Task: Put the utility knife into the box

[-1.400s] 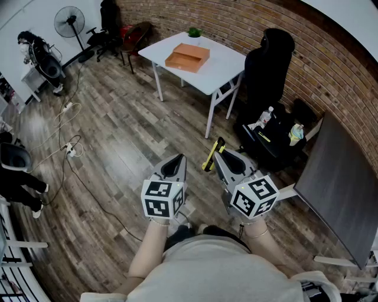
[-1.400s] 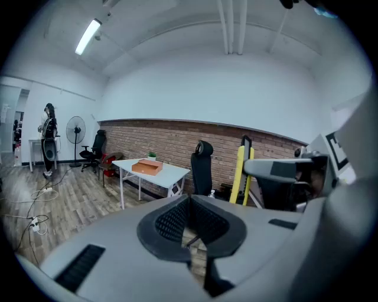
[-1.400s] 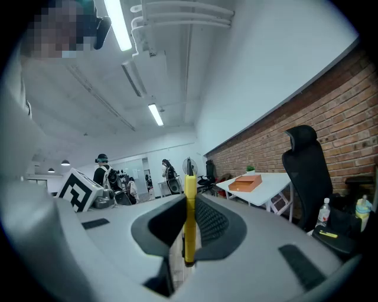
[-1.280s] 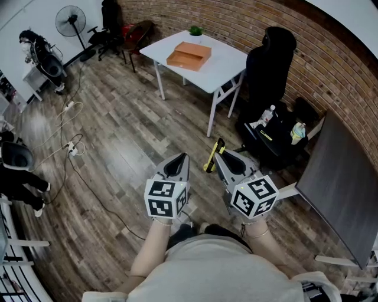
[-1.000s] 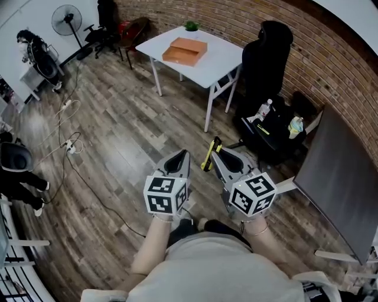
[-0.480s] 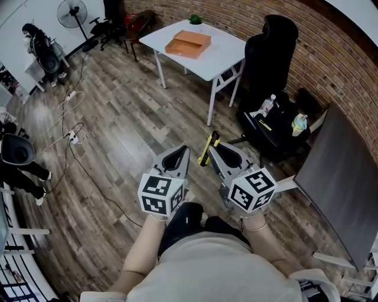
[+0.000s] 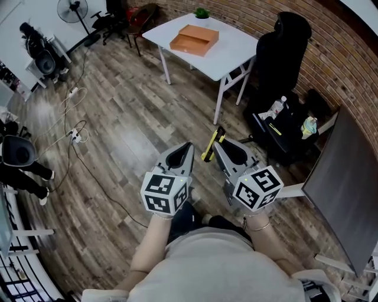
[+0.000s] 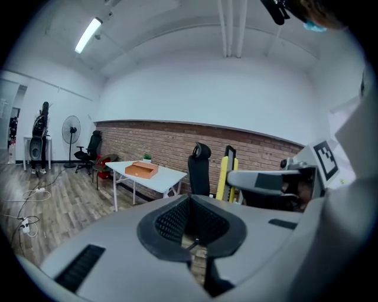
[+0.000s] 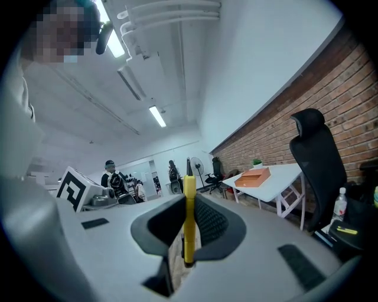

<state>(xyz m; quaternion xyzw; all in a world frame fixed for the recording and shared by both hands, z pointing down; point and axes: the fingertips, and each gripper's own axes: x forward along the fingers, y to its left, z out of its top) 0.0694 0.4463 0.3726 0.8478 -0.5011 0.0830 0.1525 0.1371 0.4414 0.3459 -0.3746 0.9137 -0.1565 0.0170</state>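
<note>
The right gripper (image 7: 220, 147) is clamped on the knife (image 7: 211, 147): in the right gripper view the narrow yellow handle stands upright between the two dark pads, gripped near its lower end, with most of its length sticking out past the jaws. From the head view the knife shows as a short yellow and black bar slanting out by the jaw tips, over the wooden floor (image 7: 130, 118). The left gripper (image 7: 186, 148) is held just beside the right one, at about the same height in front of the person's body. Its jaws are closed together and carry nothing; only a sliver of floor shows through the hollow behind the pads. The box (image 7: 194, 40), orange and open at the top, lies on the white worktop (image 7: 236, 50) well apart from both grippers, across the floor near the brick wall. A small green plant (image 7: 202, 13) sits at the worktop's far edge, near the box. A black chair (image 7: 284, 50) stands just beside the worktop.
</note>
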